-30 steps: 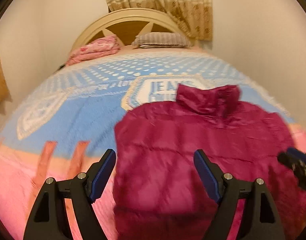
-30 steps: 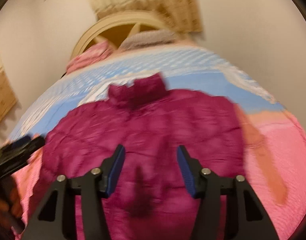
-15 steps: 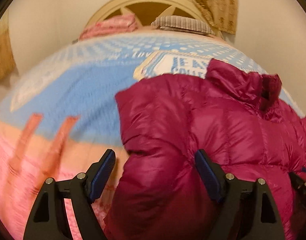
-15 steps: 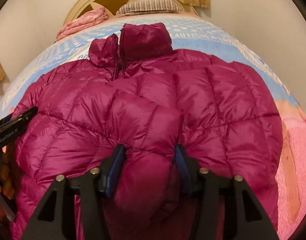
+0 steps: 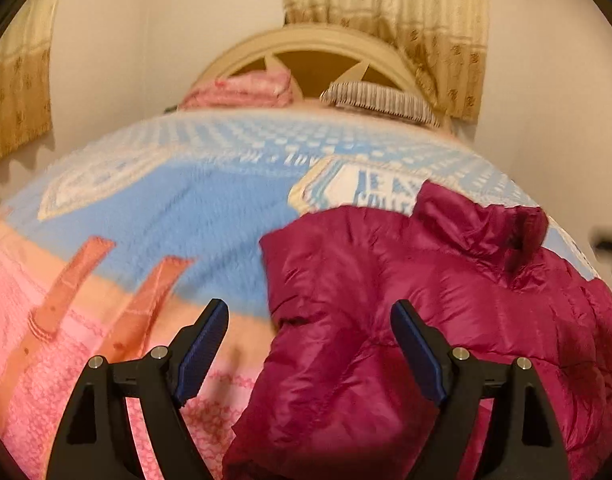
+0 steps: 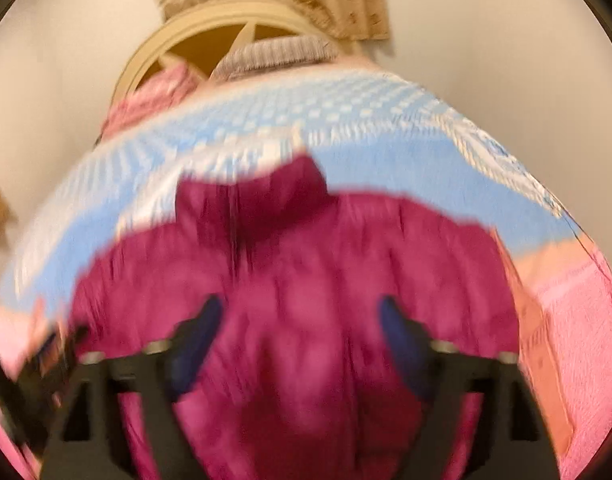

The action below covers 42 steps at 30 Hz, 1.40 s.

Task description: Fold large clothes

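A magenta quilted puffer jacket (image 5: 446, 312) lies on the bed, collar toward the headboard. In the left wrist view its left edge sits between the jaws of my left gripper (image 5: 308, 344), which is open and holds nothing. In the blurred right wrist view the jacket (image 6: 306, 280) fills the middle, and my right gripper (image 6: 297, 332) is open above its lower middle, holding nothing. The left gripper shows as a dark blur at the left edge of the right wrist view (image 6: 45, 364).
The bed is covered by a blue, white and pink blanket (image 5: 165, 208). A folded pink cloth (image 5: 241, 88) and a striped pillow (image 5: 382, 100) lie by the cream headboard (image 5: 318, 52). Walls and curtains (image 5: 386, 4) stand behind.
Both grippers have pulled back and up from the jacket. The right gripper's jaws, narrow around a jacket fold half a second ago, have opened wide. The right wrist view is motion-blurred.
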Each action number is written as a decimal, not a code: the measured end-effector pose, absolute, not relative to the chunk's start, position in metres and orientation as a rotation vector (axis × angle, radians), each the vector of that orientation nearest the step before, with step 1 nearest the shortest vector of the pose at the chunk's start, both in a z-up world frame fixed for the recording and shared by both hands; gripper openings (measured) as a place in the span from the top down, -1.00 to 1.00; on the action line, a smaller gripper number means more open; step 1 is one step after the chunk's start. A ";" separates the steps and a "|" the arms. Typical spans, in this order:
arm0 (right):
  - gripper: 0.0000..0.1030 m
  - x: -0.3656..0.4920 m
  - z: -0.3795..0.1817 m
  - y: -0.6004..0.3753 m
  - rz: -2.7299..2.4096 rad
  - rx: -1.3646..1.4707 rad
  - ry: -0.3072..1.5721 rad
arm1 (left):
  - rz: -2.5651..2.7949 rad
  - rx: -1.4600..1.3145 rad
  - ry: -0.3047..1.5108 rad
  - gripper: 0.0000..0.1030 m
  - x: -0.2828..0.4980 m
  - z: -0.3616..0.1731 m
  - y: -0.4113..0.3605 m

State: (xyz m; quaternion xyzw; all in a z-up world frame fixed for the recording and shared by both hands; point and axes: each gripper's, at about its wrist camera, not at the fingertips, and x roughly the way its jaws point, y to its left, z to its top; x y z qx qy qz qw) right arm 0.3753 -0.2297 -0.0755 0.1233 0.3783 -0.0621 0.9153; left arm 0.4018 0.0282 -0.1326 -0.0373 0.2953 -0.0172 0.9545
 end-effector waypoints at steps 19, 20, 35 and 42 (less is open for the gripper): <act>0.71 0.481 -0.126 -0.269 -0.321 0.411 1.046 | -0.096 -0.154 0.681 -0.62 0.419 -0.144 0.038; 0.72 0.472 -0.127 -0.271 -0.332 0.417 1.043 | -0.096 -0.158 0.681 -0.62 0.421 -0.144 0.038; 0.76 0.408 -0.155 -0.277 -0.246 0.383 0.799 | -0.249 -0.087 0.627 -0.62 0.427 -0.105 0.012; 0.73 0.405 -0.156 -0.281 -0.228 0.395 0.786 | -0.344 -0.048 0.750 -0.85 0.514 -0.069 -0.067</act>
